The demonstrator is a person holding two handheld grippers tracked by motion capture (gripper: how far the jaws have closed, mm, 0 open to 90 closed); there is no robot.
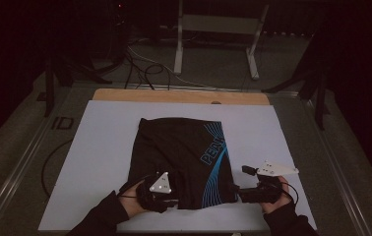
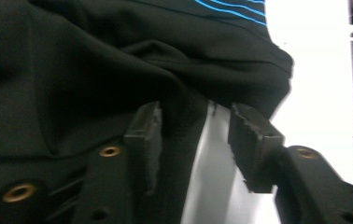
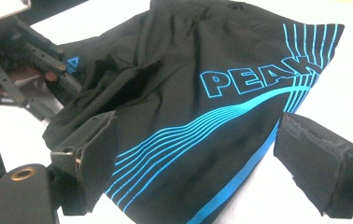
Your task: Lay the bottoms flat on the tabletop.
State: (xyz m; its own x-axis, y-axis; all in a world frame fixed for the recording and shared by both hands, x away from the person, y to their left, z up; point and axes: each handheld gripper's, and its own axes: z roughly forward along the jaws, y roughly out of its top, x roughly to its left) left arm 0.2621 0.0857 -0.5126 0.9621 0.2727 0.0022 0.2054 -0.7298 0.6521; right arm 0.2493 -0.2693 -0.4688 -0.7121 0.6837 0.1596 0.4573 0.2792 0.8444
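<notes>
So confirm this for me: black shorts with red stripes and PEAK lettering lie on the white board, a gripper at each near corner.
Not quite. The stripes and PEAK lettering on the black shorts are blue, not red, as the right gripper view shows. The rest holds: the shorts lie on the white board, with the left gripper and right gripper at the near corners.

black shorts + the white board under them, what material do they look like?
Black shorts: looks like thin synthetic sportswear knit, matte with a slight sheen; it drapes in soft folds, and the cyan stripes and "PEAK" lettering look printed on. Exact fibre can't be told.

White board: smooth, flat, matte sheet, probably laminate or plastic-coated; a bare wood-coloured edge shows along its far side.
</notes>
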